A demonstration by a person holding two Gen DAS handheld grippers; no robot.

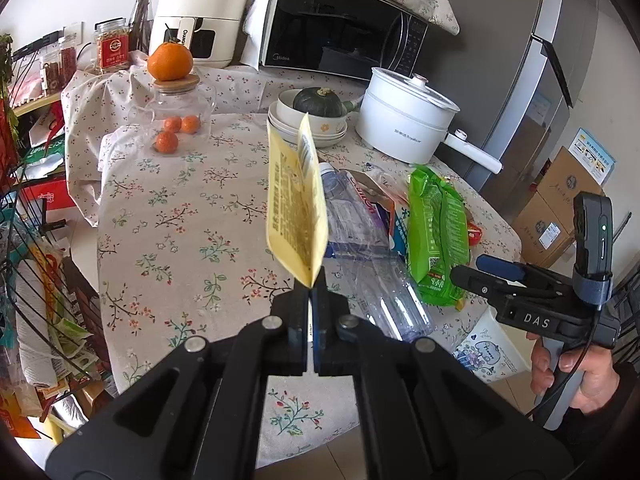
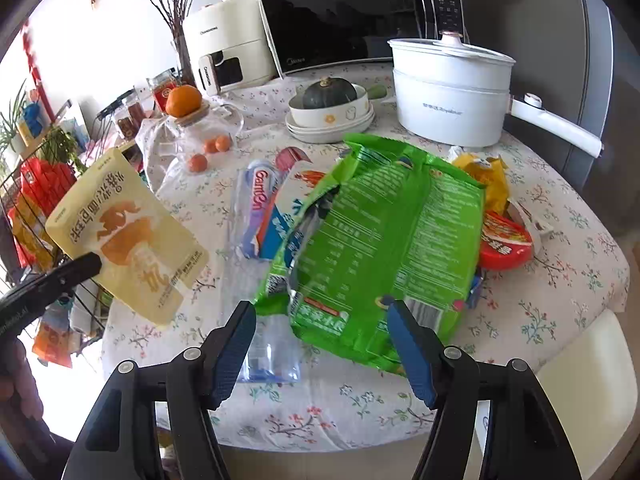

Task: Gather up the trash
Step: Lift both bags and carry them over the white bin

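My left gripper (image 1: 311, 285) is shut on the bottom edge of a yellow snack pouch (image 1: 294, 204), which stands upright above the floral tablecloth (image 1: 180, 240). The right wrist view shows that pouch (image 2: 128, 236) in the air at the left, pinched by the left gripper (image 2: 90, 262). My right gripper (image 2: 320, 306) is open with nothing between its pads, hovering over the near edge of a green bag (image 2: 384, 232). The green bag (image 1: 438, 232) lies on a clear plastic bottle (image 2: 260, 280) and a blue-and-white wrapper (image 2: 280, 216). Beside them lie a red lidded cup (image 2: 506, 244) and a yellow wrapper (image 2: 486, 176).
A white electric pot (image 2: 448, 96), stacked bowls holding a green squash (image 2: 330, 92), a microwave (image 2: 352, 16) and an air fryer (image 2: 228, 48) line the table's back. A glass jar topped with an orange (image 1: 170, 62) stands at the left. A white bin (image 1: 490, 352) sits below the table's right edge.
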